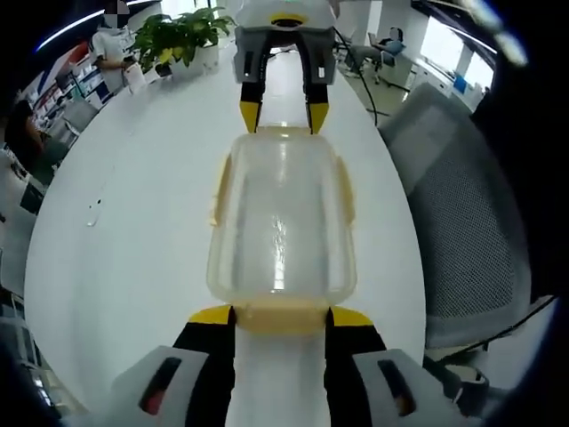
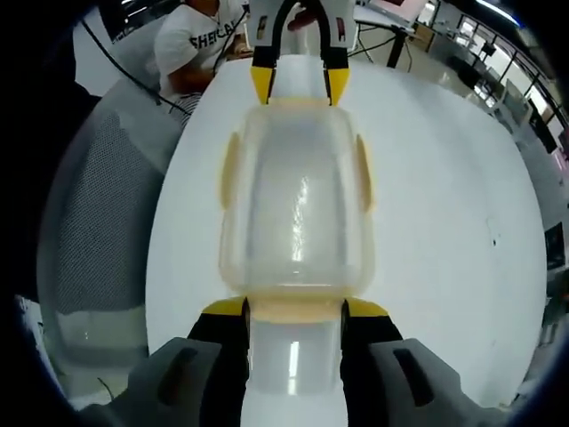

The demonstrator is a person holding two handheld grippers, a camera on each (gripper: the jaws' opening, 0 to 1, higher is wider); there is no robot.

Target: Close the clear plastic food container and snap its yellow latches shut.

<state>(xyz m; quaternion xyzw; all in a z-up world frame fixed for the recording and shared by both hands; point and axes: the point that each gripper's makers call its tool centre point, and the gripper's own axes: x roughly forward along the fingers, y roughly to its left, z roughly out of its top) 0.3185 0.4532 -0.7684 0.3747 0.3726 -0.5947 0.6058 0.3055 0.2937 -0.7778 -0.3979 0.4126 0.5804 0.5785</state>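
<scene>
Clear plastic food container (image 1: 283, 222) — lid on, lay on the white table (image 1: 133, 258) between the two grippers. Left gripper (image 1: 281, 317): jaws parted, yellow tips flanking the near end latch (image 1: 281, 316), not clenched on it. Right gripper (image 2: 294, 309): likewise spread at the opposite end latch (image 2: 294, 308). Side latches (image 2: 229, 169) sat flat against the walls. Mesh chair (image 1: 462, 222) stood beside the table — potted plant (image 1: 178, 37) at its far end.
</scene>
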